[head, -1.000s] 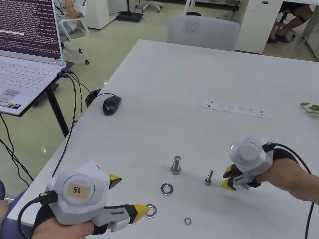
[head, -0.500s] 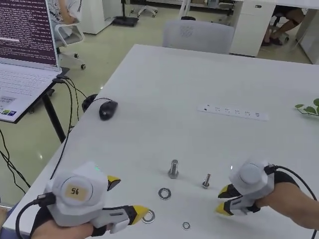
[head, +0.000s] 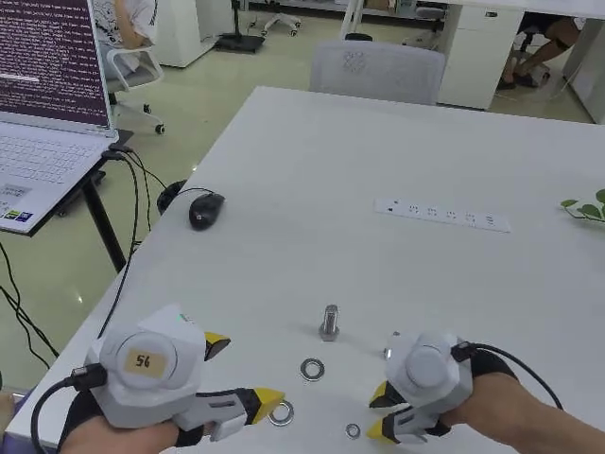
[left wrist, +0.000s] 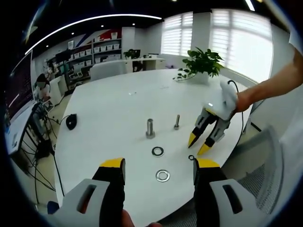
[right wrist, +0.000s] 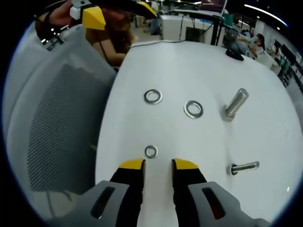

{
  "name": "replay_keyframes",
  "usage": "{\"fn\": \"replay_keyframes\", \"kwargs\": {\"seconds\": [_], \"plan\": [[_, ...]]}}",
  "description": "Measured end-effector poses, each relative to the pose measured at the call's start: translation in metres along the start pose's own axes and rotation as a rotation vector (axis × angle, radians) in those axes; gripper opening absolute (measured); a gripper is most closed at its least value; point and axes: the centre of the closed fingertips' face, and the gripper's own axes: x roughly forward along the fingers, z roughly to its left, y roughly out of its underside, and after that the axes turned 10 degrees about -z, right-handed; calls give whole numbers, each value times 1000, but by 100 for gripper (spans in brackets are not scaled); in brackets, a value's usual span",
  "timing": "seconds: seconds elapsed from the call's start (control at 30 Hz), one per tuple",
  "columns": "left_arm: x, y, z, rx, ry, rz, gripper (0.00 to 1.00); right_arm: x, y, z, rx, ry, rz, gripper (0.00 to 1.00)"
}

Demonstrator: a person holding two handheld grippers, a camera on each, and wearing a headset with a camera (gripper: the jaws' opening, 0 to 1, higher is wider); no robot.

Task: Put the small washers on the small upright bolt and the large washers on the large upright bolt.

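On the white table (head: pixel 312 189), within the last second the right gripper (head: pixel 380 412) has come back from beside the small upright bolt (right wrist: pixel 244 167) toward the near edge; its jaws, narrowly parted and empty, now point at the small washer (right wrist: pixel 151 151) lying flat just ahead of their gap. The left gripper (left wrist: pixel 160 165) is unchanged, jaws wide apart and empty, one large washer (left wrist: pixel 162 176) flat at its tips, the other large washer (head: pixel 312 368) near the bare large upright bolt (head: pixel 329 323). Reading: the small washer looks to be the next pick, no washer seated yet
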Motion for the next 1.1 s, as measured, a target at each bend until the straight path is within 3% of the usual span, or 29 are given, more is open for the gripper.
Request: {"fn": "replay_keyframes", "kwargs": {"seconds": [0.1,0.27,0.57,0.87,1.1], "plan": [[-1,1,0,0,-2,2,57,6,-3,5,-28,-13,12,24],[-2,1,1,1,-6,0,57,11,3,9,-118,-38,82,23],[-2,2,-1,-1,-6,-1,57,12,1,9,-175,-66,98,22],[3,4,-11,0,15,5,57,15,-3,9,-213,-71,113,14],[1,2,-6,0,4,4,57,13,-2,7,-171,-56,85,14]]}}
